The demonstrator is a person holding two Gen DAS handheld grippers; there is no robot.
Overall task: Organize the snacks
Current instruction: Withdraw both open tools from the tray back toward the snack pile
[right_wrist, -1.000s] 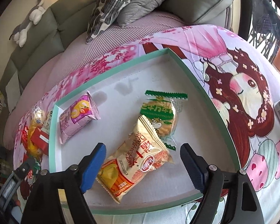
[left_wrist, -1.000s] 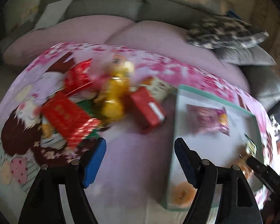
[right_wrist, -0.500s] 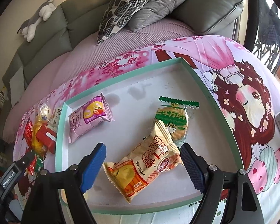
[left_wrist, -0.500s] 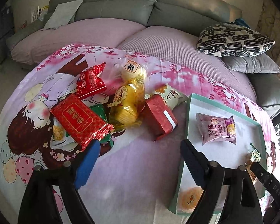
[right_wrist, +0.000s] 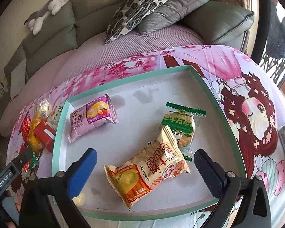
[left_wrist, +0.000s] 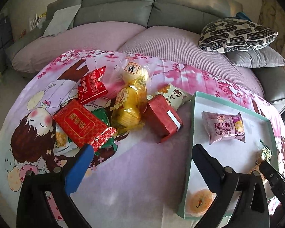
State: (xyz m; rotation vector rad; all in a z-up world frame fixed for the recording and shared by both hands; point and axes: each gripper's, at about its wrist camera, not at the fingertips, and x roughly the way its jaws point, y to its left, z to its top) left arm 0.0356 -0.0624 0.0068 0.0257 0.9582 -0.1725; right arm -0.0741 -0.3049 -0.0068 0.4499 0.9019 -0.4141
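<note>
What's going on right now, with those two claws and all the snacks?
Left gripper and right gripper open, jaws just widened, holding nothing. Four snacks in green tray; pile of snacks waits on cloth. Nothing blocking.

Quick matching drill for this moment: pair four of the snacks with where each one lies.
Things:
1 purple Swiss roll pack
2 orange Swiss roll pack
3 dark red box
4 green biscuit pack

Places:
A on the cloth, outside the tray
B in the tray, partly under another pack
C in the tray, between the right gripper's open jaws
D in the tray, near its far left corner

Pairs: 1-D, 2-C, 3-A, 4-B
</note>
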